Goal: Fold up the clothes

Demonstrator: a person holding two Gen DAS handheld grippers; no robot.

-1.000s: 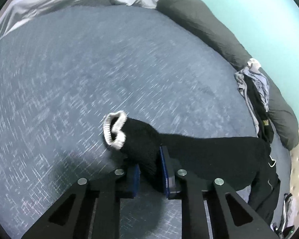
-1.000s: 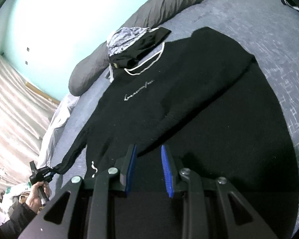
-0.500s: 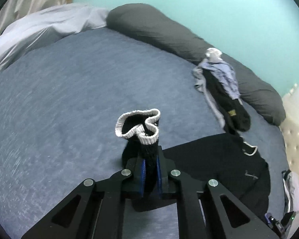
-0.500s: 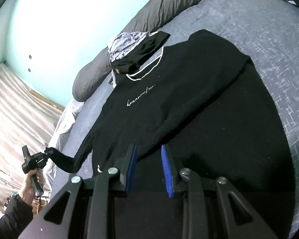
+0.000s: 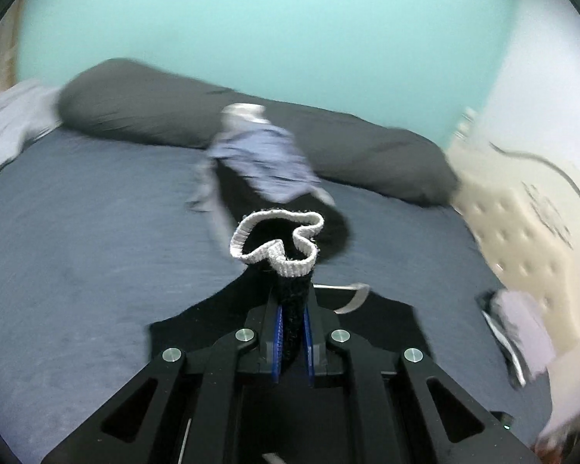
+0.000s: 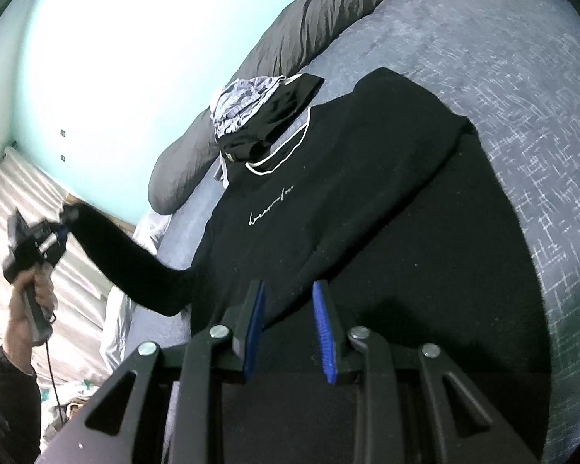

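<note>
Here the left gripper [image 5: 292, 332] is pinched tight on the sleeve [image 5: 294, 301] of a black sweater [image 6: 328, 201], its blue pads [image 5: 277, 332] pressing the knit from both sides; the jaws have just been closing on it. The white ribbed cuff [image 5: 276, 245] stands up above the fingertips, its mouth crumpled open. From the right wrist view, a hand [image 6: 31, 301] holds that gripper up off the bed, at the left of the picture, and the sleeve stretches from it down to the sweater's shoulder.

The right gripper [image 6: 288, 328] hovers low over the sweater's lower part with its jaws partly spread and nothing between them.

The sweater lies flat, front up, on a blue-grey bedspread [image 6: 522, 96], white script on its chest and a white-trimmed neckline [image 6: 286, 154]. Just past the neckline sits a heap of other clothes [image 6: 251, 112], striped pale cloth over black, leaning against a long dark grey bolster [image 5: 143, 112] along a turquoise wall [image 5: 270, 31]. A cream tufted headboard [image 5: 522, 224] is at the right.
</note>
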